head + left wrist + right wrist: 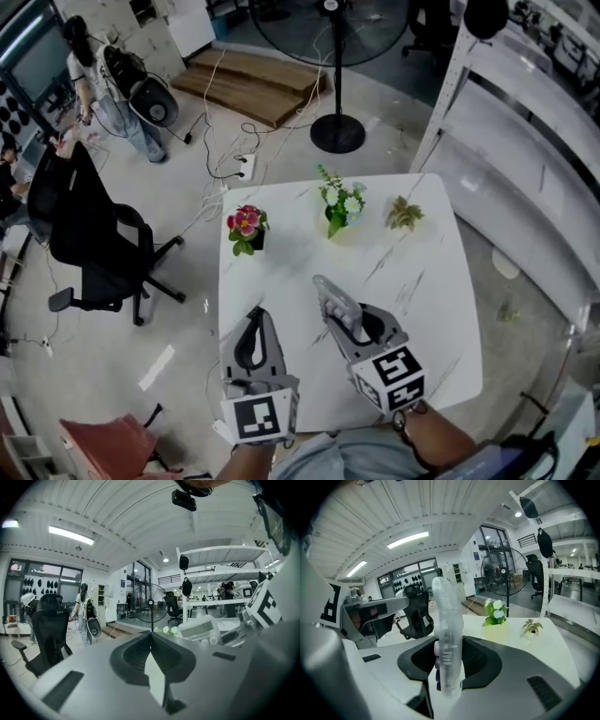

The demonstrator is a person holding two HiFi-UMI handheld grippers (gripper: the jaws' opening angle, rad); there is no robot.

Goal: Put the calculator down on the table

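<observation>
A white, grey-veined surface (431, 300) fills the middle of the head view, with a black office chair (98, 239) on the floor at the left and a standing fan (337, 56) at the top centre.

Over the lower part of the surface, the right gripper (352, 319) holds the calculator (447, 634). In the right gripper view its fingers (480, 660) are clamped on the calculator's two flat faces. The calculator stands on edge between them and reaches well past the fingertips, and a row of its keys shows on the left face. From the left gripper view its pale display faces the camera at centre right, too blurred to read.

The left gripper (255, 319) is at the lower left of the head view, beside the right one and apart from it. Its fingers (131, 660) meet at the tips with nothing between them.

Black-and-white square patterns mark the marker cubes (392, 375) at the bottom of the frame.

Three small pots line the far edge of the surface. The left pot holds pink flowers (247, 225), the middle one holds white flowers (339, 204), and the right one holds a small pale-green plant (404, 215).
</observation>
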